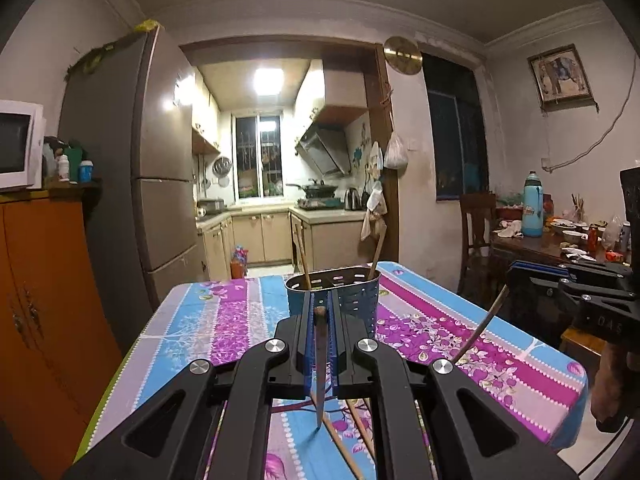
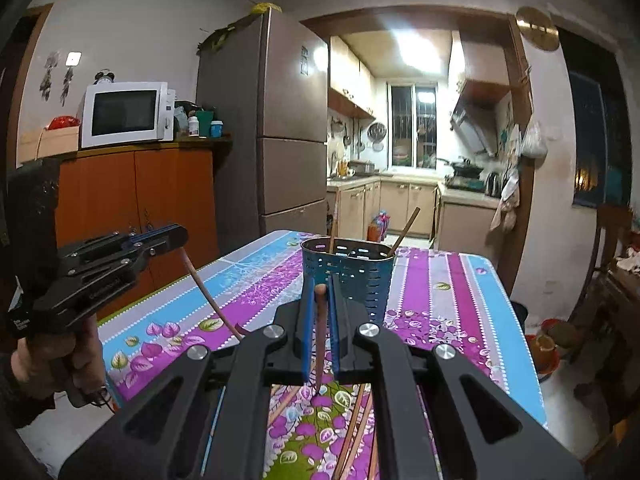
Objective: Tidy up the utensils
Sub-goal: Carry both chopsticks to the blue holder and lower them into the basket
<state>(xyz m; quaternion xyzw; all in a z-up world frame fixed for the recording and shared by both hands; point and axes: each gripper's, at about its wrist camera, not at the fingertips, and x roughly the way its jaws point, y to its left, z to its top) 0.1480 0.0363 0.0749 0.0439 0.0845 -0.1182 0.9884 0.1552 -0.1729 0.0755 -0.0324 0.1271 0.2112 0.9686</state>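
A blue perforated utensil holder [image 1: 336,300] stands on the flowered tablecloth [image 1: 224,320] with two wooden chopsticks leaning in it; it also shows in the right wrist view [image 2: 352,276]. My left gripper [image 1: 320,312] is shut on a brown chopstick [image 1: 320,364] that hangs tip down above the table, just short of the holder. My right gripper [image 2: 320,290] is shut on another chopstick [image 2: 320,340], also tip down, near the holder. Each gripper shows in the other's view, the right one [image 1: 568,280] and the left one [image 2: 132,248]. Loose chopsticks [image 1: 352,432] lie on the table below.
An orange cabinet [image 2: 136,192] with a microwave [image 2: 126,114] and a tall fridge [image 2: 280,120] stand to the left. A cluttered dining table [image 1: 560,240] and a chair [image 1: 476,228] are at the right. The kitchen doorway lies beyond the table.
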